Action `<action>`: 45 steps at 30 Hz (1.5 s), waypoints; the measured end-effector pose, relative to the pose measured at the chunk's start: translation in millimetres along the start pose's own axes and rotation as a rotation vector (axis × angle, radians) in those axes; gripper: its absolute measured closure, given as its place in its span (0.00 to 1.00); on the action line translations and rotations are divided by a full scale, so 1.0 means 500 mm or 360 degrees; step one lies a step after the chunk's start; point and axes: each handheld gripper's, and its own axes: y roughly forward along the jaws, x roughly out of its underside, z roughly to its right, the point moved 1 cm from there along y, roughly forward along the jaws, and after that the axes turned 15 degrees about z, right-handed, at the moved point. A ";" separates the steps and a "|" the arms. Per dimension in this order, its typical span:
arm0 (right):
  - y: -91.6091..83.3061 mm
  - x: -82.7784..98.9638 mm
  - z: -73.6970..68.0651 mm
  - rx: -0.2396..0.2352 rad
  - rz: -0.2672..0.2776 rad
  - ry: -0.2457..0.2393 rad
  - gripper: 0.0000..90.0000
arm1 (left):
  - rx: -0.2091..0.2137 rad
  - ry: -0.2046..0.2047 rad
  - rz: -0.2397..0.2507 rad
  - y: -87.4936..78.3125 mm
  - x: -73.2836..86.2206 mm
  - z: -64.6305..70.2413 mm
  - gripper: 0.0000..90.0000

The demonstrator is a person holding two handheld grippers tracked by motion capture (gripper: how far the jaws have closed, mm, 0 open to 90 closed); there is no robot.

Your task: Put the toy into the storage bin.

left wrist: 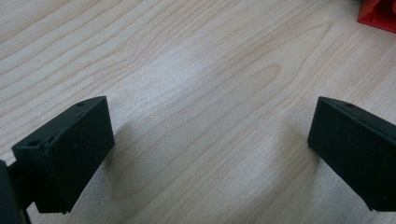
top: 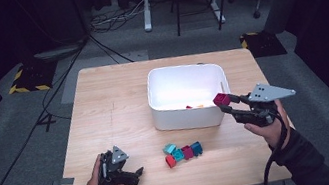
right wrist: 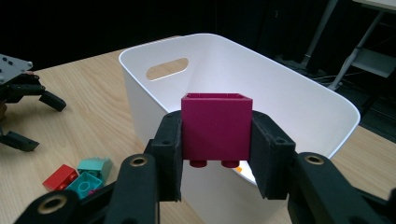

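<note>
My right gripper [top: 225, 103] [right wrist: 217, 140] is shut on a magenta brick [top: 221, 98] [right wrist: 216, 126], held upside down with its studs pointing down, just over the near right corner of the white bin [top: 192, 118] [right wrist: 299, 93]. The bin holds a few small orange and red pieces [top: 193, 106]. My left gripper [top: 134, 174] [left wrist: 210, 149] rests low on the table near its front left edge, jaws wide apart over bare wood. A cluster of loose bricks [top: 182, 152] lies in front of the bin: red, teal, magenta and blue ones.
The wooden table [top: 109, 107] stands on grey carpet. Beyond it are cables, a desk frame [top: 145, 4] and chair legs. A red brick [left wrist: 379, 13] shows at the top right corner of the left gripper view.
</note>
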 end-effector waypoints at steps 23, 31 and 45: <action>0.065 -0.026 0.032 0.0069 -0.0007 0.0031 0.66 | -0.0001 0.0003 0.0000 0.000 0.000 0.000 0.01; 0.093 -0.023 0.039 0.0066 -0.0044 0.0071 0.66 | 0.0001 0.0001 -0.0001 0.000 0.000 0.000 0.01; 0.131 -0.009 0.055 0.0077 -0.0092 0.0126 0.66 | 0.0000 0.0002 0.0000 0.000 0.000 0.000 0.01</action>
